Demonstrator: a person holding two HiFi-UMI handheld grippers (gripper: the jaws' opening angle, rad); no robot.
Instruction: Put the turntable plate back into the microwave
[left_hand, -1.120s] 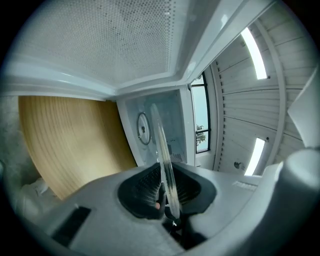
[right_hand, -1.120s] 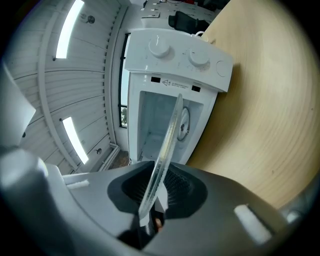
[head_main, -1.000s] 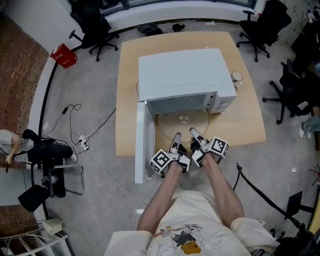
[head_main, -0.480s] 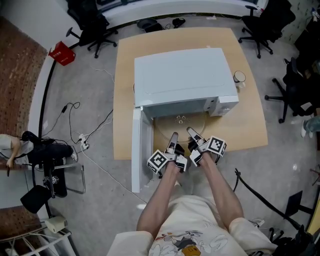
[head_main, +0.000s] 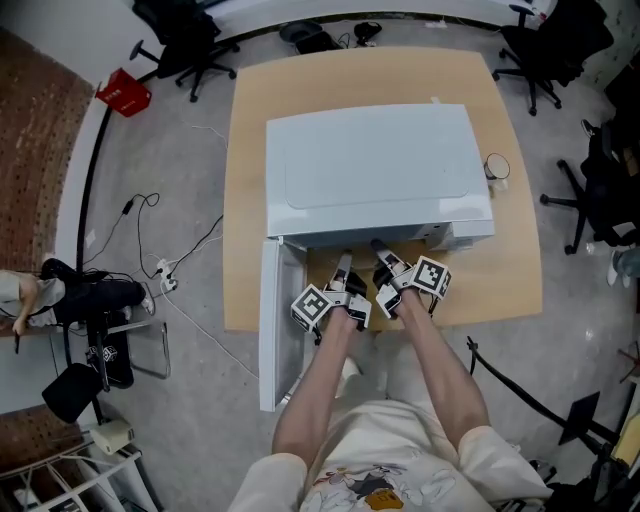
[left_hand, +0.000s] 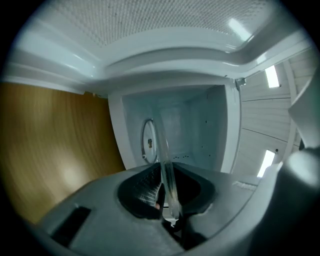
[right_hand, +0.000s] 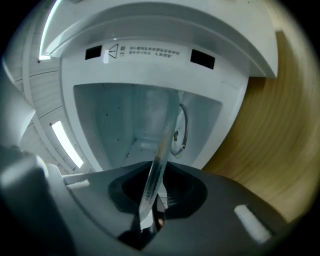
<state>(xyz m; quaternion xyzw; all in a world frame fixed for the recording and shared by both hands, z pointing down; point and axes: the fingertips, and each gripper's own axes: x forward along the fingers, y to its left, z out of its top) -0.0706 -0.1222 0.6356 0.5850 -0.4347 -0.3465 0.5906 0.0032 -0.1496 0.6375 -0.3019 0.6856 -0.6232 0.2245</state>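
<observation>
The clear glass turntable plate (left_hand: 166, 167) shows edge-on between the jaws of my left gripper (left_hand: 167, 212), which is shut on its rim. My right gripper (right_hand: 150, 215) is shut on the same plate (right_hand: 160, 150) at another spot on the rim. Both gripper views look into the white microwave's cavity (left_hand: 192, 127), where a roller ring (right_hand: 180, 131) lies on the floor. In the head view both grippers (head_main: 342, 268) (head_main: 383, 252) reach under the front of the microwave (head_main: 375, 170), and the plate is mostly hidden by its top.
The microwave door (head_main: 270, 325) hangs open at the left, past the wooden table's (head_main: 250, 150) front edge. A mug (head_main: 495, 167) stands right of the microwave. Office chairs (head_main: 185, 25), a red box (head_main: 125, 97) and floor cables (head_main: 165, 270) surround the table.
Both grippers have moved forward and slightly down with the plate, from the table in front of the microwave into its opening. The plate is now mostly hidden under the microwave's top.
</observation>
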